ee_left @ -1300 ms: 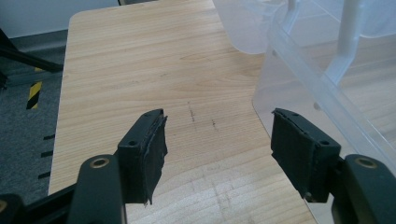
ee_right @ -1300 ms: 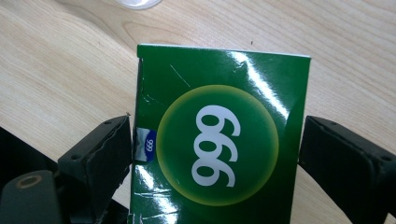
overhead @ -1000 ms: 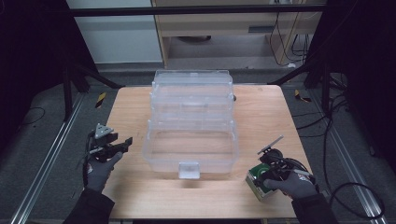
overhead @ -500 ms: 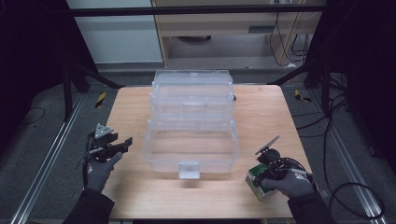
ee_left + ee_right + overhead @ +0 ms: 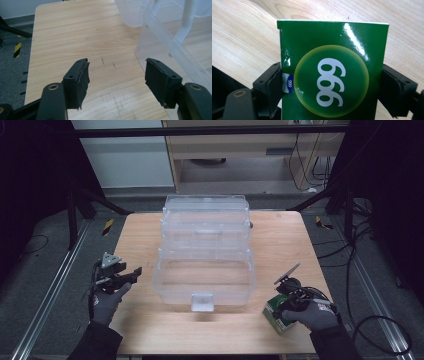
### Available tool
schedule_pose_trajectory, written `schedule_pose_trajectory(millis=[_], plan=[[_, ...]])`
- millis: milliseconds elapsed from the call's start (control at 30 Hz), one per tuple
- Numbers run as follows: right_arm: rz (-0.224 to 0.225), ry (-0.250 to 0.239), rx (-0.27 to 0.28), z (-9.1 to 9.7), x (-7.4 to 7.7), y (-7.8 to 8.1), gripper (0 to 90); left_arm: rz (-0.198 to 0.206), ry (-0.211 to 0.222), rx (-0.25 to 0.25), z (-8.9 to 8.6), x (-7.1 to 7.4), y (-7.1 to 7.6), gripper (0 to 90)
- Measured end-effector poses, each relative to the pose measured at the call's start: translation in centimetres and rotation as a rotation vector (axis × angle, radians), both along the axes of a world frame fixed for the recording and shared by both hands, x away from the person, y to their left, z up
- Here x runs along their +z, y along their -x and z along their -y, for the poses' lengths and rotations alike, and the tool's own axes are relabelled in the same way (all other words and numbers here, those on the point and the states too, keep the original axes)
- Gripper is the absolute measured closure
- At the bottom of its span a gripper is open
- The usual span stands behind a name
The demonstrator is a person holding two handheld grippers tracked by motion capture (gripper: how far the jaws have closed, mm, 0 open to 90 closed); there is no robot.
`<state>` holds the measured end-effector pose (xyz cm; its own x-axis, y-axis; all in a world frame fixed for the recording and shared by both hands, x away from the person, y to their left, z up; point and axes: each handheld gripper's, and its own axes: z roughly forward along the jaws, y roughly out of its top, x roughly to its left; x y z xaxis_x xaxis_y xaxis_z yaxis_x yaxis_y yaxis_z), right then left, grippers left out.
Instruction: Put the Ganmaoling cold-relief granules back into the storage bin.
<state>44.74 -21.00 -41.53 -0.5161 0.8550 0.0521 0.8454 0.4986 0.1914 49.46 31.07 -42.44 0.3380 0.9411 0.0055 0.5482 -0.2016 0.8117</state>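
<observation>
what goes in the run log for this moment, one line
left gripper: open, empty, beside clear box | right gripper: jaws just closing, pads against green box | green box on table

The high view is dim and grainy: the wooden table (image 5: 150, 240) catches soft light from above while the surroundings sink into near black. The clear plastic box (image 5: 205, 250) shows pale highlights along its rims and casts a faint shadow at its front. The left gripper view is bright, even and sharp across the wood, with the near jaws slightly soft. In the right gripper view the glossy green box (image 5: 332, 70) carries streaks of white glare
</observation>
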Motion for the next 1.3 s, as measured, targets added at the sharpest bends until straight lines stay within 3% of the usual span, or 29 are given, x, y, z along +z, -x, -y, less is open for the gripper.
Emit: schedule_pose_trajectory(millis=[233,600,867,1033,1200,1300], plan=[[0.057,-0.020,0.018,0.2,1.9,-0.4,17.6,0.000,-0.002,0.004,-0.1,0.0,0.0,34.9],[0.199,-0.055,0.051,1.1,6.0,-1.7,17.6,-0.011,-0.011,0.000,0.0,-0.2,-0.1,34.9],[0.256,-0.067,0.080,1.5,8.5,-3.0,17.6,-0.012,-0.009,0.003,0.0,-0.3,-0.1,35.0],[0.318,-0.077,0.151,1.2,10.0,-3.7,17.6,-0.017,-0.013,0.000,0.0,-0.4,-0.2,34.9],[0.331,-0.094,0.181,0.8,11.0,-4.5,17.6,-0.016,-0.013,-0.001,0.1,-0.4,-0.2,35.0],[0.329,-0.075,0.222,0.2,11.5,-4.9,17.7,-0.018,-0.015,-0.002,0.1,-0.5,-0.2,35.1]])
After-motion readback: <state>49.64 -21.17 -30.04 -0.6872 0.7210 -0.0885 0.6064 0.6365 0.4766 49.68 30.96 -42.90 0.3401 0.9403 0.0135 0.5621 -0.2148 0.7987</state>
